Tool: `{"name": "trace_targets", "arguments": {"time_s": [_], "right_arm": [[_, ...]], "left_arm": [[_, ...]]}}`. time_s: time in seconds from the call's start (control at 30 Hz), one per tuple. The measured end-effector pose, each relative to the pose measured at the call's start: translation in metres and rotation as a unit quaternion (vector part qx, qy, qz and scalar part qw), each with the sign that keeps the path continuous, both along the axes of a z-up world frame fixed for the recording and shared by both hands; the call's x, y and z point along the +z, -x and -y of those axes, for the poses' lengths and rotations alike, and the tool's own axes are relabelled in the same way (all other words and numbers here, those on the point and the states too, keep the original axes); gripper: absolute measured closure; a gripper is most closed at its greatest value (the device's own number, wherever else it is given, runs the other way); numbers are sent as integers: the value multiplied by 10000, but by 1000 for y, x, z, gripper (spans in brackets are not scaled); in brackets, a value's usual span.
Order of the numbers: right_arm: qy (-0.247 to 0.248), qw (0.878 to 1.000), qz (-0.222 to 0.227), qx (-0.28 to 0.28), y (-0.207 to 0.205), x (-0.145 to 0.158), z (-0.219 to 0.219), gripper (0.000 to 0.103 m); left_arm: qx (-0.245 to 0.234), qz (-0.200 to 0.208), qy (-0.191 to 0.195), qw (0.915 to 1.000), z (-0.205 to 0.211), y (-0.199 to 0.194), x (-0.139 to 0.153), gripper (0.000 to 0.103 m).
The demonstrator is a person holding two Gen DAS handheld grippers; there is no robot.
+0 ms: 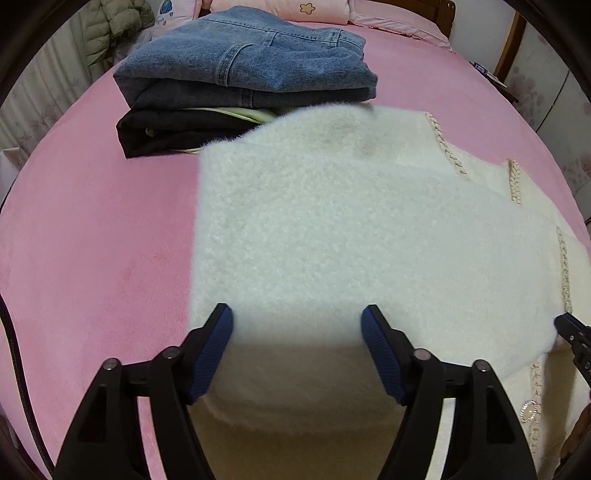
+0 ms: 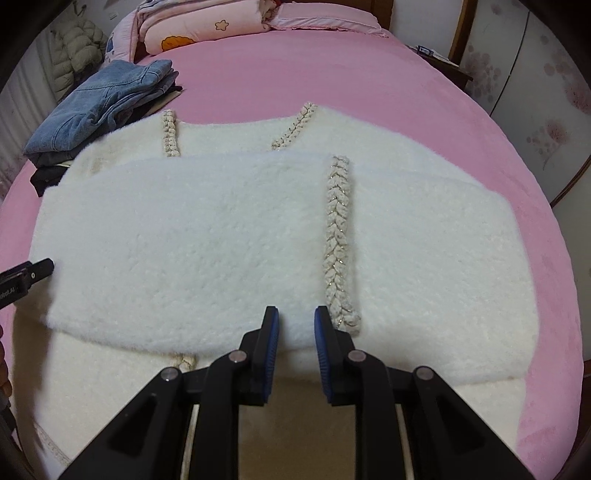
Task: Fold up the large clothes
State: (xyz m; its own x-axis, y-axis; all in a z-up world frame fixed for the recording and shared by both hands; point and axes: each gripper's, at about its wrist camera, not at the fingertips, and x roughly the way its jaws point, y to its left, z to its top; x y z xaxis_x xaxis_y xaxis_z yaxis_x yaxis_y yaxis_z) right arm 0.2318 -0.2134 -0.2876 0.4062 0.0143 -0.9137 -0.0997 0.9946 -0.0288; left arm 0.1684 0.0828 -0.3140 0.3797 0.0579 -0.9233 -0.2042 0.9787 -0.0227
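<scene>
A white fluffy cardigan (image 2: 207,236) with braided beaded trim (image 2: 338,236) lies on the pink bed (image 2: 369,81), both sleeves folded across its body. It also shows in the left wrist view (image 1: 332,236). My left gripper (image 1: 297,321) is open and empty, just above the garment's left part. My right gripper (image 2: 295,321) is open with a narrower gap, empty, above the near edge of the folded sleeve beside the trim. Each gripper's tip shows at the edge of the other's view.
A stack of folded clothes, blue jeans (image 1: 243,62) on top of a dark garment (image 1: 173,133), lies at the far left of the bed. Pink quilts and pillows (image 2: 207,26) lie at the headboard. A puffy jacket (image 2: 74,48) hangs at the left.
</scene>
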Motion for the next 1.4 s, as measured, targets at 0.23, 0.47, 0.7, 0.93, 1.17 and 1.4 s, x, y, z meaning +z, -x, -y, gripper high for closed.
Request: {"name": "trace_targets", "arguments": {"time_s": [0.23, 0.47, 0.7, 0.93, 1.17, 1.4], "right_arm": [[-585, 9978, -212, -240, 9, 25, 7, 83], [-917, 9955, 151, -169, 43, 99, 18, 80], [-1194, 9910, 590, 91, 72, 178, 29, 71], [-1285, 9869, 919, 328, 110, 239, 46, 62], [-1154, 9852, 1100, 632, 145, 273, 57, 61], [-1137, 9834, 1154, 822, 186, 274, 63, 61]], "left_arm": [[144, 158, 445, 9988, 7, 26, 36, 27], [273, 461, 464, 9975, 19, 57, 103, 27], [380, 943, 592, 9931, 33, 98, 187, 27], [332, 1136, 412, 9921, 56, 145, 253, 24], [573, 1179, 207, 9912, 67, 189, 281, 24], [519, 915, -49, 9944, 72, 225, 268, 24]]}}
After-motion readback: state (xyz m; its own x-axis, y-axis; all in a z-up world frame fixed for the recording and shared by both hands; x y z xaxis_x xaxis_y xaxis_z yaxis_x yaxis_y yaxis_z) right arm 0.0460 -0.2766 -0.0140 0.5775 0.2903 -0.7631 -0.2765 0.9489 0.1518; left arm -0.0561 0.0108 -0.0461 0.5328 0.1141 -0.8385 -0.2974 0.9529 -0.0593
